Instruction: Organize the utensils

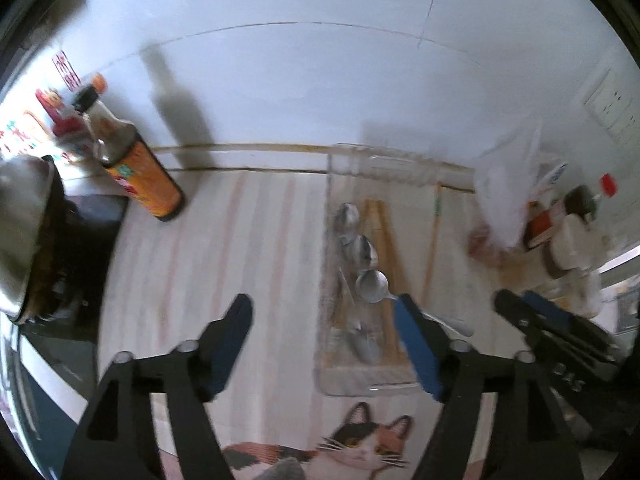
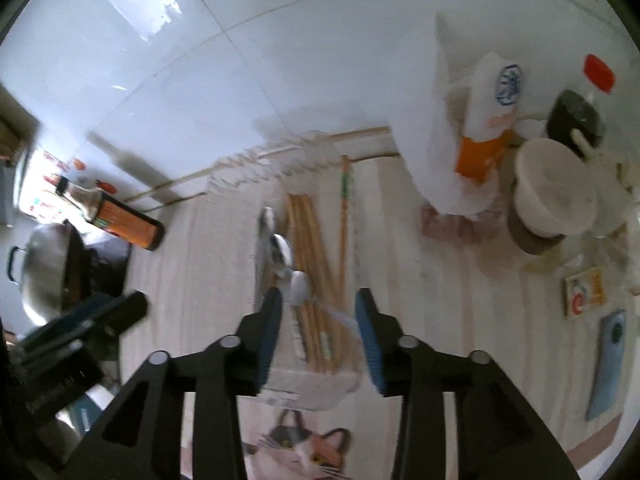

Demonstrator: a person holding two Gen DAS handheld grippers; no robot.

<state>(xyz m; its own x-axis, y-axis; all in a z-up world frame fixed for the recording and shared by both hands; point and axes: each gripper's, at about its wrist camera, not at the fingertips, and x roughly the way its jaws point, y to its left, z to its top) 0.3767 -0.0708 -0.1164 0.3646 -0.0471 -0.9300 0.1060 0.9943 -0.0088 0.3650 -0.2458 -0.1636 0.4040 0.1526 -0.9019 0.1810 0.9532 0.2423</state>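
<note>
- Wooden chopsticks (image 2: 310, 240) lie loosely fanned in a clear plastic tray (image 2: 308, 390) on the pale striped counter, with one green-banded pair (image 2: 344, 216) just beside them; the view is too blurred to say whether that pair is inside the tray
- Steel spoons (image 2: 280, 248) lie in a row along the tray's left side, bowls overlapping, next to the chopsticks
- The right gripper (image 2: 320, 312) hangs over the near end of the tray, jaws moderately apart and empty; the left gripper (image 1: 324, 316) is spread wide, also empty
- Chopsticks are likely light, stiff and prone to rolling, so pinching across the bundle near mid-length looks safest
- Spoons should be hard, smooth and slippery; a handle is the better place to hold than a rounded bowl
- The thin tray may slide if nudged
</note>
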